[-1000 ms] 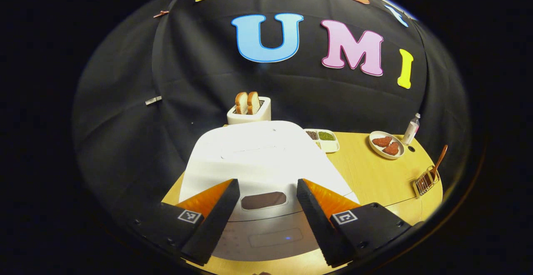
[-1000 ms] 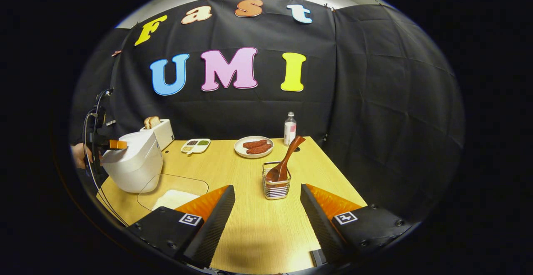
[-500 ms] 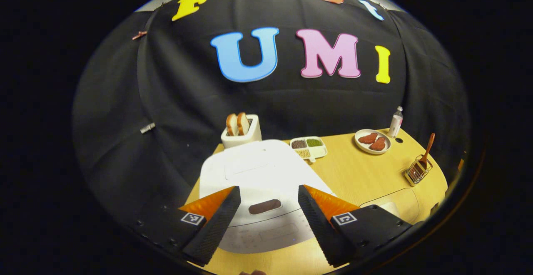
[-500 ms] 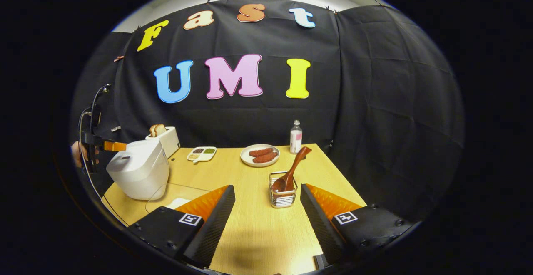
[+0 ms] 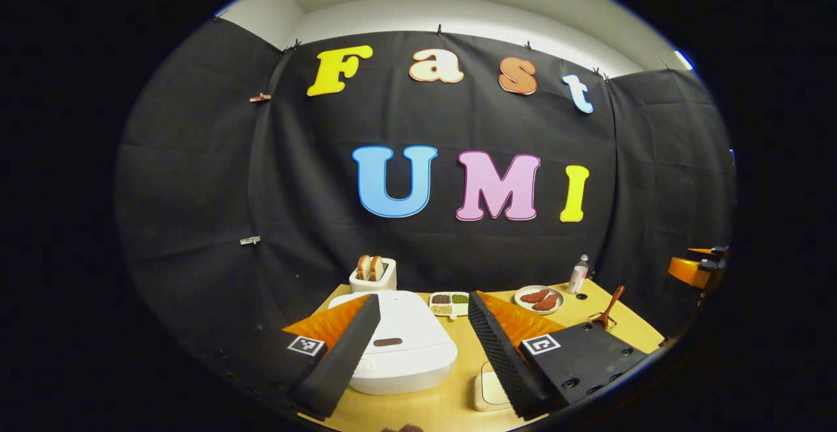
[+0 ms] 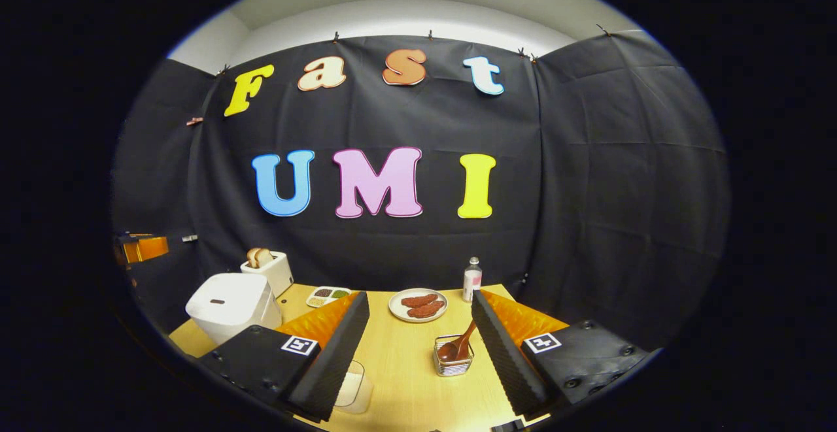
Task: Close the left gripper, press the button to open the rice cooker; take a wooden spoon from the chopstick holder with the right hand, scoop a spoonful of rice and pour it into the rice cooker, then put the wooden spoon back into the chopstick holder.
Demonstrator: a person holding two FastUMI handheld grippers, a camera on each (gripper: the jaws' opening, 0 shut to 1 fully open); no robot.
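Observation:
The white rice cooker (image 5: 399,347) stands on the wooden table (image 5: 451,406) with its lid down and a dark button (image 5: 388,342) on top. My left gripper (image 5: 423,298) hangs open above and in front of it, holding nothing. A wooden spoon (image 6: 461,344) leans in the wire chopstick holder (image 6: 453,361), bowl down. My right gripper (image 6: 420,295) is open and well above the holder, touching nothing. A clear container of rice (image 6: 353,386) sits near the table's front. In the right gripper view the cooker (image 6: 225,304) is at the left.
A toaster with bread (image 5: 373,275) stands behind the cooker. Beside it lie a divided tray of beans (image 5: 450,302), a plate of sausages (image 6: 418,304) and a small bottle (image 6: 472,278). The other gripper (image 5: 696,268) shows at the far right of the left gripper view.
Both grippers have risen and drawn back from the table, so the cooker and the holder look smaller and farther off. Both stay open.

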